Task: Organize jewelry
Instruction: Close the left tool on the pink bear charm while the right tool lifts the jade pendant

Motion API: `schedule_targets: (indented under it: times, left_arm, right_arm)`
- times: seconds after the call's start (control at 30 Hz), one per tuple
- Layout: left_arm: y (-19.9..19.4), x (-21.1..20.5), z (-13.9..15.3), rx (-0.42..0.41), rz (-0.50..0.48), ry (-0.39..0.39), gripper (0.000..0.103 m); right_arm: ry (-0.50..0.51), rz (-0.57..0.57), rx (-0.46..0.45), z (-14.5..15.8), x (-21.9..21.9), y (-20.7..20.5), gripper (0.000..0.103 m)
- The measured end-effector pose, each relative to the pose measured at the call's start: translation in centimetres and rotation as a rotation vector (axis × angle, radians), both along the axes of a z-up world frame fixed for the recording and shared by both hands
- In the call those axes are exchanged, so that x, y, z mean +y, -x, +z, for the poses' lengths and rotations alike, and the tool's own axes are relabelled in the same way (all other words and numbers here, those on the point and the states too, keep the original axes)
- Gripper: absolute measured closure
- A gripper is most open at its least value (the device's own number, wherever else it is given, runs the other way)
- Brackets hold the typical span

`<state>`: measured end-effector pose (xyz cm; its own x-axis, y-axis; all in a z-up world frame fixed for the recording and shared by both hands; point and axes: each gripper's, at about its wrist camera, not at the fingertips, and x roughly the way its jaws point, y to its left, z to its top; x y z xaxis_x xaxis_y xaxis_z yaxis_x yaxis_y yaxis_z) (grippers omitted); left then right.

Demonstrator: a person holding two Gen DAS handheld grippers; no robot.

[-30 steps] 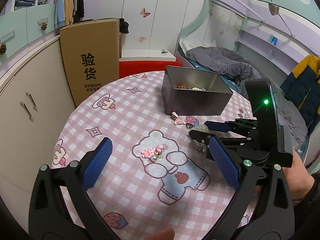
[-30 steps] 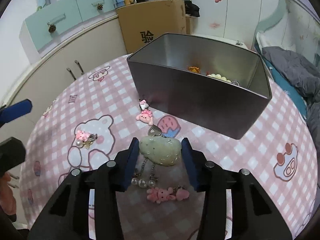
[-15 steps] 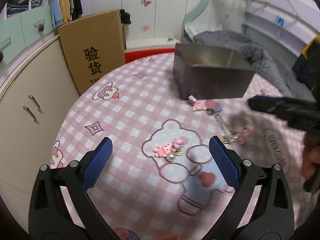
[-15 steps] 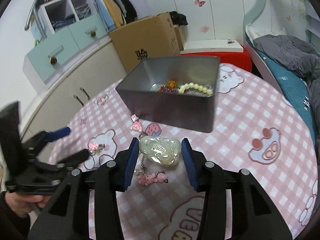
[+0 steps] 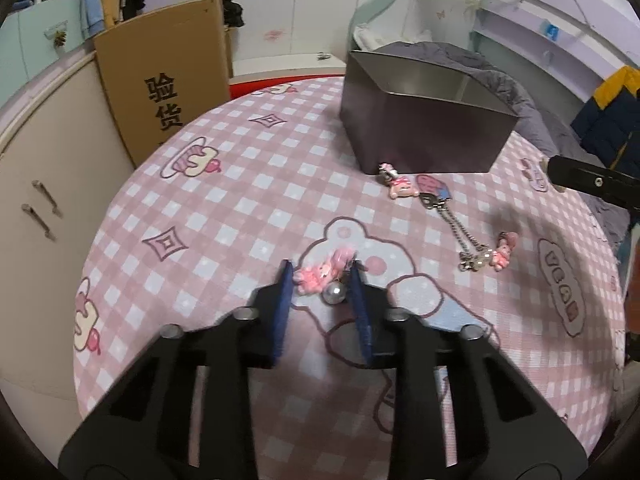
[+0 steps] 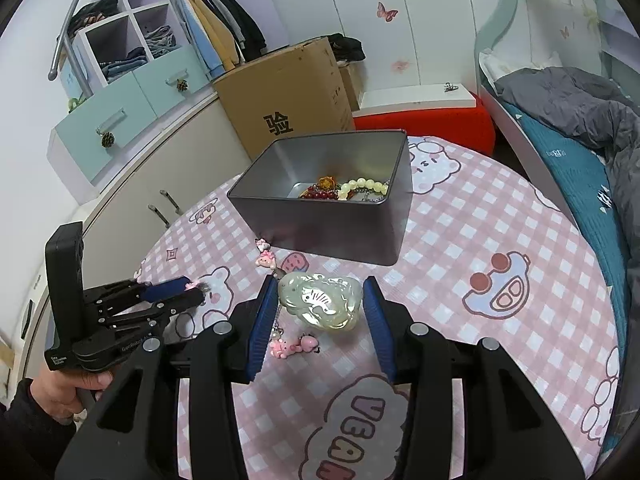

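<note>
My right gripper (image 6: 320, 300) pinches a pale green carved jade pendant (image 6: 320, 300) between its blue pads, a chain with pearls and a pink charm (image 6: 294, 346) dangling below it. My left gripper (image 5: 320, 280) has narrowed from wide open a second ago to closing around the pink charm cluster with a silver bead (image 5: 326, 278) on the checked tablecloth (image 5: 224, 216). Farther off stands the grey metal tin (image 6: 332, 220), beads inside. I have lifted the pendant higher than before.
</note>
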<state>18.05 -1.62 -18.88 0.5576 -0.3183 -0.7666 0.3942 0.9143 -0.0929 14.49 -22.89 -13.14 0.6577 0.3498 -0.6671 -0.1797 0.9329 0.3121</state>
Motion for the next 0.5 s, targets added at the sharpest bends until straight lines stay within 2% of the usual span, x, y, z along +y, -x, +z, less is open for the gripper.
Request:
schedule_targets:
  times: [0.13, 0.4, 0.43, 0.47, 0.5]
  left_arm:
    - [0.0, 0.1, 0.2, 0.006, -0.017, 0.026, 0.084]
    - [-0.6, -1.0, 0.2, 0.011, -0.053, -0.026, 0.081]
    - [-0.6, -1.2, 0.2, 0.007, -0.063, -0.036, 0.071]
    - [-0.7, -1.5, 0.2, -0.007, -0.069, -0.052, 0.041]
    - [-0.7, -1.8, 0.2, -0.024, -0.059, -0.075, 0.030]
  right_arm:
    - [0.005, -0.004, -0.014, 0.7, -0.3, 0.4, 0.062]
    - [0.011, -0.008, -0.014, 0.8, -0.6, 0.3, 0.062]
    - [0.011, -0.007, -0.014, 0.8, -0.6, 0.3, 0.062]
    - [0.012, -0.006, -0.014, 0.8, -0.5, 0.3, 0.062]
    - [0.014, -0.005, -0.013, 0.8, -0.4, 0.3, 0.062]
